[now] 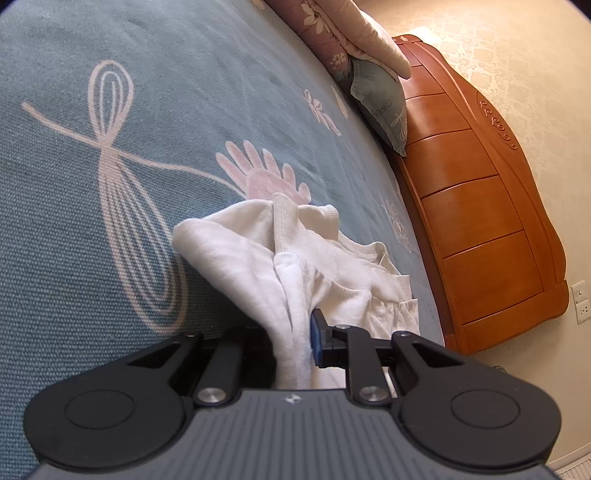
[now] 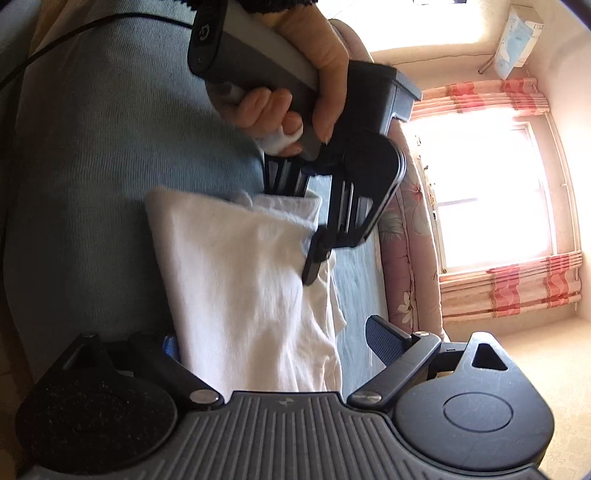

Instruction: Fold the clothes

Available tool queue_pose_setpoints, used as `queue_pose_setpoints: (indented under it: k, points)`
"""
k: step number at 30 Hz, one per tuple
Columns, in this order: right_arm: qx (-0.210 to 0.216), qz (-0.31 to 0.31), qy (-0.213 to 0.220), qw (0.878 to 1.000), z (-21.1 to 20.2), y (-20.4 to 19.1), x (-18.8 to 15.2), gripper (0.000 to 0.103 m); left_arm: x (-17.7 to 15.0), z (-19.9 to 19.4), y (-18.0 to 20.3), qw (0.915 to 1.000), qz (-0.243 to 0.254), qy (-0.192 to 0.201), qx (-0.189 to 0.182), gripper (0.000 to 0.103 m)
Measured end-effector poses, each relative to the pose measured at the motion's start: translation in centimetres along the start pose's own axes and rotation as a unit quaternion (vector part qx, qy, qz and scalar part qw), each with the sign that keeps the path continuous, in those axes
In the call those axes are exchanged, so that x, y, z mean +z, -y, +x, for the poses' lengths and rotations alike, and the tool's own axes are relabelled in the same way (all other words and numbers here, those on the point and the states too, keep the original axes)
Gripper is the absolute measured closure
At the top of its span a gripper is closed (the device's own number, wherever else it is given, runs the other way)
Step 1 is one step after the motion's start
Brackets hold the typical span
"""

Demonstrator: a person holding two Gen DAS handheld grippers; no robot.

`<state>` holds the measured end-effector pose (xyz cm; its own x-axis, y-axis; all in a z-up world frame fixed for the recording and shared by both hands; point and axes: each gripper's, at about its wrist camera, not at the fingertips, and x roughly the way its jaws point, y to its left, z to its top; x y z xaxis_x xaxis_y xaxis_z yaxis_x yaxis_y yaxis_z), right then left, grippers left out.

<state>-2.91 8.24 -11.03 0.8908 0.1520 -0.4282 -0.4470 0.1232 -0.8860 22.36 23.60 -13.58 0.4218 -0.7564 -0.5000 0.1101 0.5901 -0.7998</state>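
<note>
One bed (image 1: 110, 229) fills most of both views, covered by a single blue-green blanket (image 1: 74, 277) woven with pale pink line-drawn flowers. One carved wooden headboard (image 1: 480, 221) stands at its far end against the patterned wall, and one window (image 2: 491, 192) with striped pink curtains glares brightly in the right wrist view. Two pillows lean near the headboard: a larger pink flowered one (image 1: 321, 26) and a smaller blue-green one (image 1: 380, 99) below it. One white garment (image 1: 295, 258) lies bunched on the blanket, its ribbed cuffs and collar turned up at the far side. Two tools are at work on it. The left tool (image 1: 295, 343) is clenched on a fold of the white cloth, which rises between its blue pads. The right tool (image 2: 280, 350) has its jaws spread wide, released, with the garment's edge lying between them, apparently untouched by the right-hand pad. One hand (image 2: 295, 81) grips the left tool's handle.
</note>
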Motion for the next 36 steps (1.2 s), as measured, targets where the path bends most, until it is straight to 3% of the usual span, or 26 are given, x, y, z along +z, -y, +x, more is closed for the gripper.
queue_pose_setpoints:
  k: [3,6,9,11,15,22,29,36]
  points:
    - [0.002,0.005,0.004,1.000,0.0,-0.1,0.8,0.008,-0.1,-0.1,0.0,1.0000,0.000,0.000,-0.002,0.084]
    - [0.017,0.015,0.003,1.000,-0.5,-0.5,0.8,0.025,-0.1,-0.1,-0.1,1.0000,0.000,-0.001,-0.002,0.084]
    - [0.037,0.012,0.004,0.999,-0.8,-1.1,1.0,0.052,-0.2,-0.1,0.0,1.0000,0.000,0.000,-0.001,0.084]
    - [0.065,0.011,0.003,0.998,-0.7,-1.5,1.2,0.092,-0.2,-0.2,0.0,1.0000,0.001,0.000,0.000,0.084]
    - [0.059,-0.007,0.011,0.998,-0.8,-2.7,1.0,0.094,-0.2,-0.2,0.3,1.0000,-0.001,0.003,0.001,0.084]
    - [0.096,0.059,0.026,0.993,-1.3,-0.1,0.4,0.096,0.3,-0.1,1.3,0.9995,-0.011,-0.007,0.028,0.085]
    - [0.097,0.122,0.046,0.987,-2.7,2.6,-0.9,0.097,0.8,-0.2,4.8,0.9961,0.018,-0.008,0.086,0.088]
    - [0.088,0.194,0.067,0.975,-4.4,5.5,-3.7,0.097,1.3,0.0,10.9,0.9851,0.070,-0.006,0.157,0.088]
